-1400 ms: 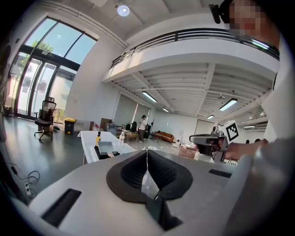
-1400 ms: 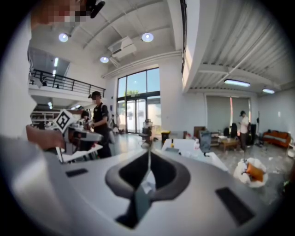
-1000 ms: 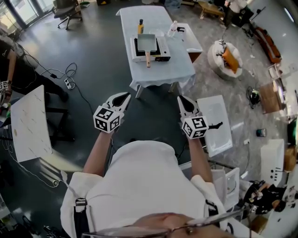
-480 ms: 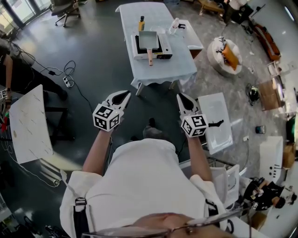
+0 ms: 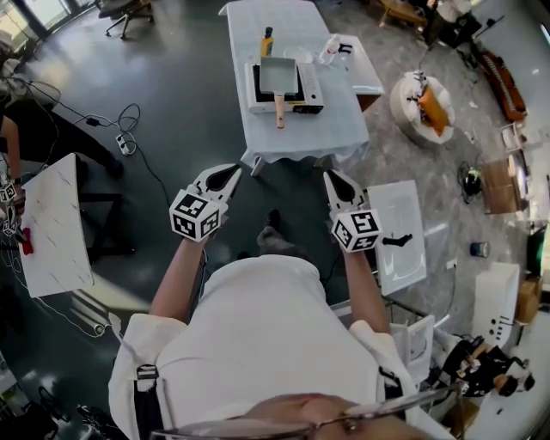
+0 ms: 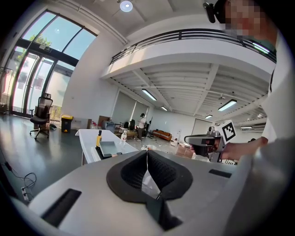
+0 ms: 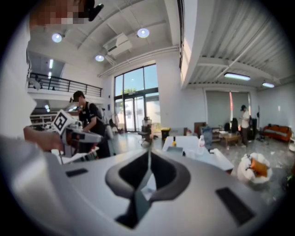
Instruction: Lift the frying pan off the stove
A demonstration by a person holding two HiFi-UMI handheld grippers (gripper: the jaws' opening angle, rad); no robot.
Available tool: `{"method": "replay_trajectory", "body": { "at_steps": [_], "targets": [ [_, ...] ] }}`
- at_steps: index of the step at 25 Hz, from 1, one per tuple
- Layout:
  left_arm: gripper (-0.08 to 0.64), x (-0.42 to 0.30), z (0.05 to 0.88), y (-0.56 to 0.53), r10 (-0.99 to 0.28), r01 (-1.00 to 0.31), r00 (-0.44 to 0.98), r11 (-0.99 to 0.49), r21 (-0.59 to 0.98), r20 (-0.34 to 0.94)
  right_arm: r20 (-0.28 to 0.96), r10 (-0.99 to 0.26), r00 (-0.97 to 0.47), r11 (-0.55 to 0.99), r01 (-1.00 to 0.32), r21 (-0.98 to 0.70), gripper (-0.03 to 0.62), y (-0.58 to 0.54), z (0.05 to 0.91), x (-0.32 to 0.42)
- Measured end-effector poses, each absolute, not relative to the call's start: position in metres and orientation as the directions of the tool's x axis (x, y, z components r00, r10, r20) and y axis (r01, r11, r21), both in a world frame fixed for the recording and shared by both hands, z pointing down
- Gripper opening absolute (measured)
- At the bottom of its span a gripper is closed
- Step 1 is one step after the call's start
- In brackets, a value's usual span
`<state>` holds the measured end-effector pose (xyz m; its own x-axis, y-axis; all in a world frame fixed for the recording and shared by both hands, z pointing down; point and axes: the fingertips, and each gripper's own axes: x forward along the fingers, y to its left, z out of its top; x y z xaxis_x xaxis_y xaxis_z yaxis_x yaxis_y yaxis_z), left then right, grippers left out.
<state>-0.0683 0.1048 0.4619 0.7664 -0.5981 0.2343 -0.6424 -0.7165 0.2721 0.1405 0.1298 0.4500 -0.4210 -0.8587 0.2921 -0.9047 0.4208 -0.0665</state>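
Frying pan (image 5: 277,76), the only one, sits on the single stove (image 5: 311,93) on the white-draped worktop (image 5: 296,129), at twelve o'clock from the person and well apart from them. Beyond it stand two bottles: a yellow bottle (image 5: 267,41) and a clear bottle (image 5: 331,49). The left gripper (image 5: 225,178) and right gripper (image 5: 335,182) both have their jaws clenched on nothing.

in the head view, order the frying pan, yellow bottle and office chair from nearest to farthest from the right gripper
1. frying pan, on the stove, ahead of the right gripper.
2. yellow bottle, just behind the stove on the same table.
3. office chair, far off at the upper left.
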Motion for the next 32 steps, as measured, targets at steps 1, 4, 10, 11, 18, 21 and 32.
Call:
{"method": "replay_trajectory", "body": {
  "at_steps": [1,4,10,11,18,21,32],
  "targets": [
    [0.031,-0.066,0.462,0.098,-0.599,-0.643,0.766,-0.716,0.272,0.234,0.292,-0.856,-0.427,0.427,-0.902,-0.067,0.037,0.122,0.452,0.142],
    [0.031,-0.057,0.464,0.078,-0.6,-0.645,0.764,-0.714,0.273,0.235,0.295,-0.848,-0.441,0.441,-0.895,-0.07,0.037,0.1,0.455,0.147],
    [0.031,-0.04,0.468,0.038,-0.614,-0.662,0.749,-0.697,0.274,0.249,0.299,-0.827,-0.477,0.478,-0.875,-0.076,0.037,0.054,0.462,0.159],
    [0.031,-0.037,0.469,0.031,-0.618,-0.667,0.745,-0.693,0.273,0.251,0.299,-0.823,-0.484,0.484,-0.872,-0.078,0.037,0.045,0.462,0.161],
    [0.031,-0.017,0.469,-0.012,-0.649,-0.696,0.718,-0.663,0.273,0.252,0.295,-0.793,-0.532,0.53,-0.843,-0.094,0.037,-0.007,0.469,0.177],
    [0.031,-0.01,0.473,-0.03,-0.661,-0.707,0.707,-0.649,0.281,0.254,0.299,-0.777,-0.554,0.55,-0.828,-0.107,0.037,-0.027,0.475,0.182],
    [0.031,0.005,0.49,-0.061,-0.685,-0.745,0.666,-0.587,0.317,0.296,0.332,-0.705,-0.627,0.621,-0.771,-0.137,0.037,-0.071,0.493,0.183]
  ]
}}
